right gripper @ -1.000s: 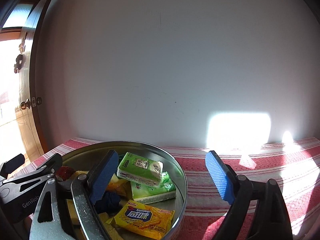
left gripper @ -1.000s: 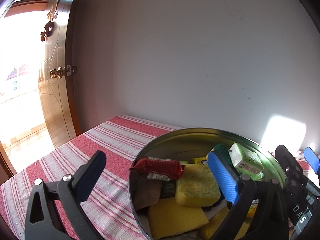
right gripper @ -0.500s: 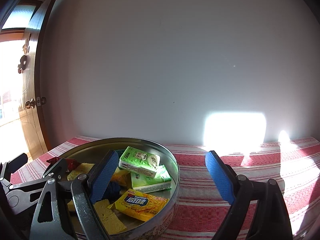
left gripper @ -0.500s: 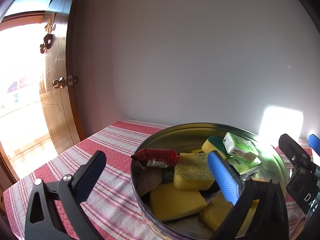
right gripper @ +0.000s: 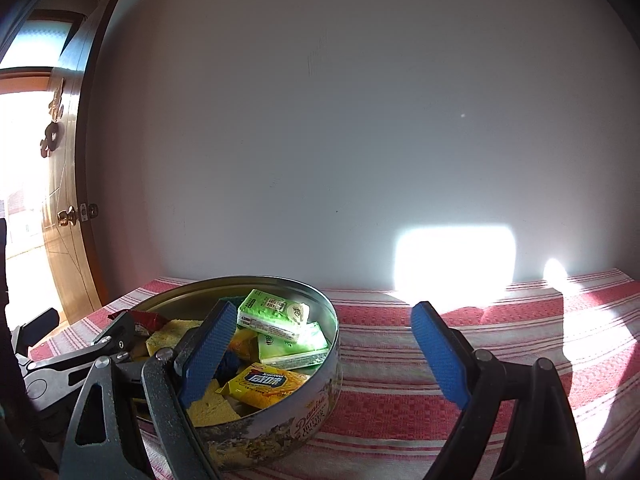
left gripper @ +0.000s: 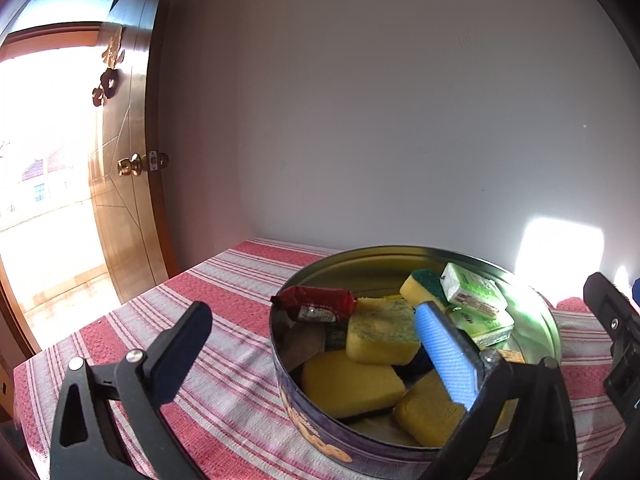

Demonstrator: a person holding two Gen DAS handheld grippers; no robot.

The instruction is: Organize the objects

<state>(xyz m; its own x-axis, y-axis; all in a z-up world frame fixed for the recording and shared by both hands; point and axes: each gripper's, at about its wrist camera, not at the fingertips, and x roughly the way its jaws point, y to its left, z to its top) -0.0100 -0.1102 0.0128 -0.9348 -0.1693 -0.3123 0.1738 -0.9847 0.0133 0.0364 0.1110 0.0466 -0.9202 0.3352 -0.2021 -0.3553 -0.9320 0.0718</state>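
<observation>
Left wrist view: the left gripper point(left gripper: 316, 354) is seen with its jaws spread wide and nothing gripped between them. A round metal tin point(left gripper: 532, 308) is set on a red-and-white striped tablecloth point(left gripper: 224, 292). The tin's near left wall lies between the two fingers; the blue-padded right finger point(left gripper: 444, 356) is poised over the tin's inside, while the dark left finger point(left gripper: 180, 350) stays outside it, above the cloth. Several yellow sponges point(left gripper: 380, 336) are piled in the tin just left of the right finger, with a red wrapper point(left gripper: 316, 304) beyond them toward the left rim. Green tissue packs point(left gripper: 474, 294) are stacked beyond the right fingertip. Part of the other gripper is seen at the far right edge. An open wooden door point(left gripper: 124, 184) stands well off to the left.

Right wrist view: the right gripper point(right gripper: 320, 354) is likewise held wide open, with nothing clamped. The tin's point(right gripper: 320, 392) right wall falls between the fingers; the left finger point(right gripper: 208, 352) reaches over the contents, and the right finger point(right gripper: 438, 354) hangs over bare tablecloth point(right gripper: 500, 320). The tissue packs point(right gripper: 276, 314) lie just beyond the left fingertip, and a yellow snack packet point(right gripper: 264, 384) is seen just right of that finger. The left gripper point(right gripper: 76, 356) is seen at the tin's far left side.
</observation>
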